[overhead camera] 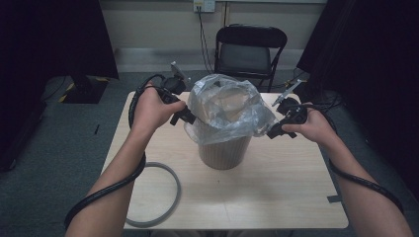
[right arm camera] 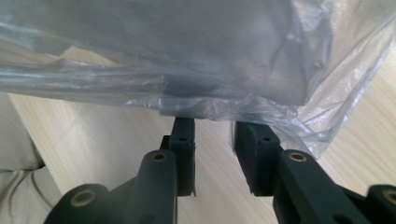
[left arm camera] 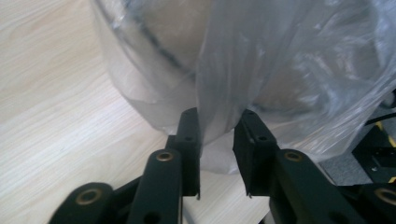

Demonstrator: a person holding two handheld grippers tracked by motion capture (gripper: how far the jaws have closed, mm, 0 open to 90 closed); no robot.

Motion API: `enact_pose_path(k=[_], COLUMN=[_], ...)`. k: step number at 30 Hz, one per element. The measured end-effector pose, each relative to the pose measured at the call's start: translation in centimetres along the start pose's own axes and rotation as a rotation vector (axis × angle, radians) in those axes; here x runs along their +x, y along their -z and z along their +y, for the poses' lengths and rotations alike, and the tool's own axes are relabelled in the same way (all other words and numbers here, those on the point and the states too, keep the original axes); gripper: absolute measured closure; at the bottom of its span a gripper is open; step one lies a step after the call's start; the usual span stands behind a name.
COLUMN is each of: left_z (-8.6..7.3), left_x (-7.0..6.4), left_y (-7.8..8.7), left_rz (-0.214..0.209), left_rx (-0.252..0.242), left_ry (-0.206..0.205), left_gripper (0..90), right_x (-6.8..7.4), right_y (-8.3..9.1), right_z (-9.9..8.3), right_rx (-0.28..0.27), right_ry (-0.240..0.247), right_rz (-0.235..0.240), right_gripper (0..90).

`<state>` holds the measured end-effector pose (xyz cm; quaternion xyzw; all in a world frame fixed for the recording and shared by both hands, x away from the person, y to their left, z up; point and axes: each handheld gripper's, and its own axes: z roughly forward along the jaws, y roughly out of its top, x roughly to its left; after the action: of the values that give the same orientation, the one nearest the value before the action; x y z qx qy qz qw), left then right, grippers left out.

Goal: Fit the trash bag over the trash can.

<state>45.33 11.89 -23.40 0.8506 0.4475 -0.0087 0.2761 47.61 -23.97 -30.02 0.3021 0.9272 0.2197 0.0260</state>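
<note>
The bin (overhead camera: 223, 148) stands mid-table (overhead camera: 276, 197), draped in the plastic bag (overhead camera: 225, 106). Left gripper (left arm camera: 217, 122) has its jaws parted around a bag fold; right gripper (right arm camera: 214, 128) is released under the bag's edge.

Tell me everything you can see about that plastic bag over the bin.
The plastic bag is thin, clear and crinkled, with a greyish sheen. It lines a round brown bin that stands upright near the middle of the wooden table. Its mouth is open and puffed up above the rim, and its loose edge hangs down around the bin's upper wall. The left gripper has a fold of film between its parted jaws; the right gripper reaches the bag's hanging edge on the other side.
</note>
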Motion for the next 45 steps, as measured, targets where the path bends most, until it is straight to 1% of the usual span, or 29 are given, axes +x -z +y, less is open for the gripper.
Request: enact_pose_path(k=[2, 4, 5, 6, 8, 9, 11, 12, 14, 18, 19, 21, 24, 26, 27, 28, 30, 31, 33, 34, 35, 36, 38, 39, 40, 41, 42, 44, 45], left_z=[-0.2, -0.2, -0.2, -0.2, -0.3, -0.3, -0.4, -0.6, -0.9, -1.5, -1.6, -1.9, -2.1, -2.2, -2.3, -2.3, -2.4, -2.4, -2.4, -2.4, -2.4, -2.4, -2.2, -2.1, -2.0, -1.9, -1.7, -1.5, -1.4], left_x=[0.4, 0.8, 1.0, 1.2, 1.6, 1.8, 2.0, 1.9, 1.8, 1.8, 1.8, 2.1, 2.5, 2.6, 2.6, 2.5, 2.4, 2.4, 2.4, 2.6, 2.6, 2.7, 2.8, 2.8, 2.7, 2.6, 2.5, 2.5, 2.5], left_y=[-0.3, -0.7, -1.0, -1.2, -1.9, -2.2, -3.2, -3.8, -5.0, -6.2, -6.3, -6.5, -6.4, -6.5, -6.6, -6.6, -6.5, -6.4, -6.2, -6.0, -5.8, -5.5, -4.9, -4.6, -4.4, -4.0, -3.6, -3.2, -3.1], left_rz=[-0.006, -0.01, -0.004, -0.001, 0.005, 0.015, 0.01, 0.005, -0.007, -0.008, -0.011, 0.0, 0.005, 0.01, 0.018, 0.021, 0.02, 0.017, 0.011, 0.012, 0.015, 0.031, 0.027, 0.041, 0.054, 0.076, 0.093, 0.106, 0.123], left_rx=[-0.001, -0.01, -0.014, -0.021, -0.033, -0.03, -0.014, 0.005, 0.052, 0.104, 0.103, 0.104, 0.1, 0.093, 0.099, 0.097, 0.096, 0.096, 0.082, 0.057, 0.043, 0.02, 0.001, -0.014, -0.016, -0.033, -0.05, -0.079, -0.084], left_ry=[0.011, 0.02, 0.016, 0.021, 0.041, 0.044, 0.05, 0.052, 0.04, 0.041, 0.044, 0.057, 0.068, 0.067, 0.066, 0.064, 0.057, 0.055, 0.05, 0.046, 0.045, 0.046, 0.052, 0.04, 0.034, 0.021, 0.018, 0.017, 0.011], left_gripper=[80.8, 86.5, 88.0, 89.0, 89.9, 90.0, 90.0, 90.0, 90.0, 90.0, 90.0, 90.0, 90.0, 90.0, 90.0, 90.0, 90.0, 90.0, 90.0, 90.0, 89.5, 85.6, 84.8, 81.9, 79.0, 74.7, 68.2, 60.2, 54.2], right_x=[0.1, 0.1, 0.1, 0.2, 0.3, 0.3, 0.2, 0.2, 0.2, 0.3, 0.2, 0.0, -0.3, -0.4, -0.5, -0.5, -0.7, -0.7, -0.9, -0.9, -0.9, -1.0, -1.0, -1.0, -1.1, -1.1, -1.1, -1.1, -1.0], right_y=[-0.2, -0.2, -0.2, -0.1, 0.0, 0.0, -0.3, -0.5, -1.4, -3.5, -3.9, -4.4, -4.5, -4.5, -4.5, -4.4, -4.4, -4.3, -4.2, -4.1, -4.0, -3.9, -3.4, -3.1, -2.9, -2.7, -2.3, -1.9, -1.8], right_z=[0.0, 0.1, 0.1, 0.2, 0.3, 0.3, 0.3, 0.3, 0.1, -0.5, -0.7, -1.2, -1.7, -1.9, -2.0, -2.1, -2.2, -2.3, -2.3, -2.3, -2.3, -2.3, -2.2, -2.1, -2.1, -2.1, -2.0, -1.9, -1.8], right_rx=[0.009, 0.003, -0.001, -0.004, -0.012, -0.012, -0.014, -0.006, 0.021, 0.08, 0.082, 0.079, 0.065, 0.058, 0.059, 0.063, 0.055, 0.056, 0.051, 0.049, 0.033, 0.023, 0.005, -0.001, -0.01, -0.016, -0.023, -0.037, -0.039], right_ry=[0.005, 0.007, 0.006, 0.007, 0.004, 0.005, 0.01, 0.008, 0.015, 0.02, 0.015, 0.005, -0.006, -0.017, -0.016, -0.013, -0.018, -0.019, -0.018, -0.018, -0.019, -0.019, -0.024, -0.024, -0.029, -0.029, -0.03, -0.021, -0.014], right_rz=[0.004, 0.005, 0.007, 0.001, 0.016, 0.013, 0.028, 0.03, 0.053, 0.065, 0.069, 0.073, 0.073, 0.06, 0.059, 0.038, 0.048, 0.038, 0.031, 0.02, 0.009, 0.012, 0.008, 0.007, -0.006, -0.013, -0.017, -0.049, -0.062], right_gripper=[71.1, 74.2, 76.4, 78.6, 82.6, 84.7, 87.4, 88.4, 89.6, 89.9, 89.9, 90.0, 90.0, 90.0, 90.0, 90.0, 90.0, 90.0, 89.3, 88.0, 85.3, 83.7, 83.6, 82.2, 81.6, 80.4, 77.4, 74.1, 69.9])
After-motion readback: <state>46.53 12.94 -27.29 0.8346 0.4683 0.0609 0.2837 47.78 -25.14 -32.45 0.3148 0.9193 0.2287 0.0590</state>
